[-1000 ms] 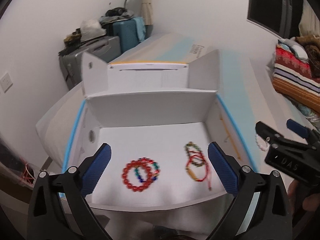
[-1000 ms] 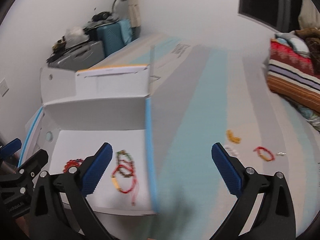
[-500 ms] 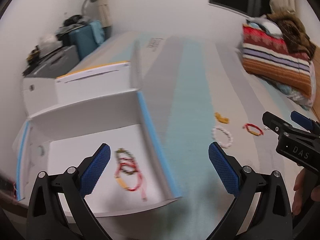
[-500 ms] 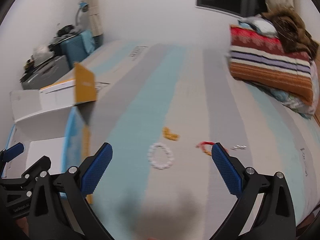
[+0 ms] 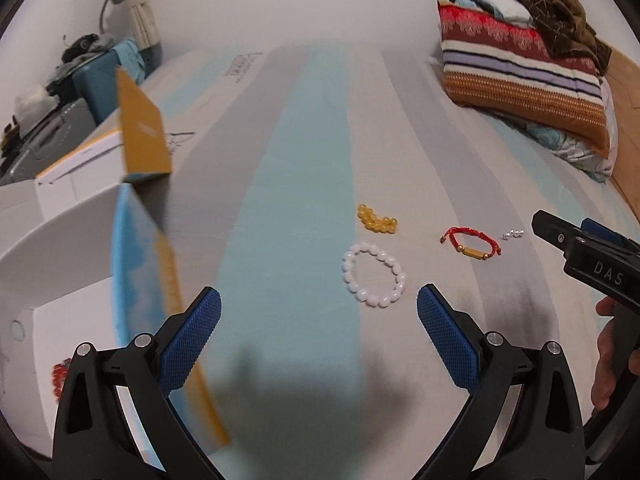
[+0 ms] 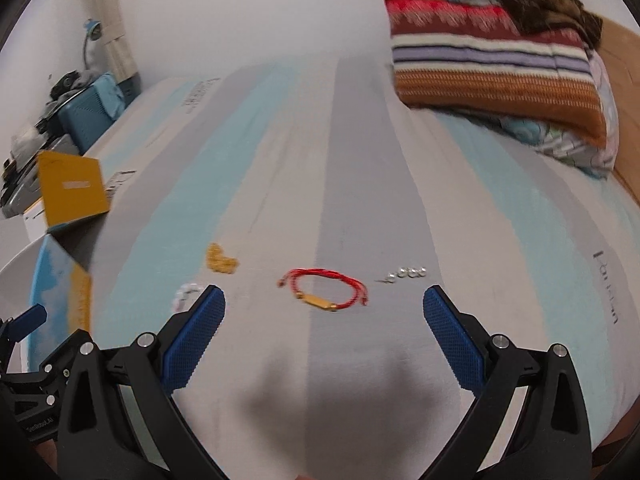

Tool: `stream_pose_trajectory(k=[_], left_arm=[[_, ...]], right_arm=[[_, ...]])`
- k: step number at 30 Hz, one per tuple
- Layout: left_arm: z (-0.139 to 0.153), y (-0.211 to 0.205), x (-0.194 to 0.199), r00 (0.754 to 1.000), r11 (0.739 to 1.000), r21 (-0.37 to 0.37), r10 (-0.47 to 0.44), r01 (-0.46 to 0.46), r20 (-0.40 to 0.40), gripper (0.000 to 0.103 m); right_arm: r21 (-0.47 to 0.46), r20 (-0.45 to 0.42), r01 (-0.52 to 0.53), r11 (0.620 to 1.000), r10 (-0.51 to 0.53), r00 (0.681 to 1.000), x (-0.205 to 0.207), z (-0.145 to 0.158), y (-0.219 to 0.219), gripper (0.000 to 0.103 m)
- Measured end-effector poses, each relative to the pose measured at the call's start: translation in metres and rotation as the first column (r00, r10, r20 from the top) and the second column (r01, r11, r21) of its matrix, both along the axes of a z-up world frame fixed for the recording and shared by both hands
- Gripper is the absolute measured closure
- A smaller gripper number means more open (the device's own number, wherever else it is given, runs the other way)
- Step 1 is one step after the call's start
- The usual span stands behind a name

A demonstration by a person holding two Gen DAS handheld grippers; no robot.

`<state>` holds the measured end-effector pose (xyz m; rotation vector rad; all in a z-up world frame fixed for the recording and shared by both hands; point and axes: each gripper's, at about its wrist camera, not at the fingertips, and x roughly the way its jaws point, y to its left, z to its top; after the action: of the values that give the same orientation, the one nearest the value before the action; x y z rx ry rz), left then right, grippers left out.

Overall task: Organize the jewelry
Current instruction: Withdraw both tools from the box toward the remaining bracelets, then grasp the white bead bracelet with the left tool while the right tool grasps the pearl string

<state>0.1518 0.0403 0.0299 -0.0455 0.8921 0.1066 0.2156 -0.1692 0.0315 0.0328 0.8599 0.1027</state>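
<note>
**Tech 1:** Left wrist view, status check. Report the left gripper (image 5: 318, 312).

**Tech 2:** Jaws stand wide apart and hold nothing. Both blue pads (image 5: 192, 338) hang above the striped bed cover (image 5: 296, 168). The white bead bracelet (image 5: 374, 274) lies on the cover just ahead of the gap, nearer the right-hand pad.

**Tech 1:** Other loose items?

**Tech 2:** Yellow bead bracelet (image 5: 377, 219) lies just beyond the white one. Red cord bracelet (image 5: 472, 242), with a gold bar, lies further right. Small silver piece (image 5: 513, 234) lies just beside the cord, near the tip of the right gripper (image 5: 560, 236) at the frame edge.

**Tech 1:** Report the box.

**Tech 2:** Open white box (image 5: 72, 264) sits on the left, flap raised. Red bead bracelet (image 5: 59, 374) is partly visible on its floor.

**Tech 1:** Right wrist view. Report the right gripper (image 6: 324, 320).

**Tech 2:** Fully spread, empty, above the cover. Red cord bracelet (image 6: 326, 290) lies between the two pads, slightly ahead of them. Silver piece (image 6: 404, 274) lies to its right. Yellow beads (image 6: 221, 261) lie to its left. White bracelet (image 6: 185, 294) is partly hidden behind the left-hand pad (image 6: 194, 340).

**Tech 1:** Background?

**Tech 2:** Folded striped blanket (image 6: 492, 64) sits at the far right of the bed.
</note>
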Motion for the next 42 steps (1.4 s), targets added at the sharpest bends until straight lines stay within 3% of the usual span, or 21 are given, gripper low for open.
stream_pose_trajectory(k=[14, 19, 25, 27, 40, 42], left_arm=[[-0.083, 0.005, 0.063, 0.992, 0.994, -0.09, 0.055, -0.066, -0.113, 0.008], [-0.108, 0.003, 0.077, 0.987, 0.997, -0.055, 0.051, -0.06, -0.152, 0.009], [-0.114, -0.001, 0.081, 0.988, 0.998, -0.006, 0.055, -0.056, -0.143, 0.011], [-0.114, -0.003, 0.08, 0.989, 0.999, 0.007, 0.053, -0.052, -0.139, 0.019], [-0.107, -0.017, 0.073, 0.992, 0.999, 0.036, -0.018, 0.022, -0.124, 0.077], [-0.106, -0.018, 0.072, 0.992, 0.999, 0.037, -0.024, 0.029, -0.126, 0.092]], right_arm=[[0.003, -0.127, 0.036, 0.999, -0.036, 0.991, 0.067, -0.072, -0.041, 0.008], [0.003, -0.169, 0.064, 0.998, -0.062, 0.984, 0.088, -0.092, -0.056, 0.008], [0.06, -0.192, 0.104, 0.993, -0.091, 0.977, 0.098, -0.104, -0.069, 0.008], [0.066, -0.199, 0.108, 0.992, -0.093, 0.976, 0.099, -0.108, -0.072, 0.011], [0.007, -0.205, 0.109, 0.994, -0.105, 0.973, 0.095, -0.113, -0.069, 0.057], [0.004, -0.205, 0.109, 0.994, -0.106, 0.973, 0.095, -0.112, -0.071, 0.065]])
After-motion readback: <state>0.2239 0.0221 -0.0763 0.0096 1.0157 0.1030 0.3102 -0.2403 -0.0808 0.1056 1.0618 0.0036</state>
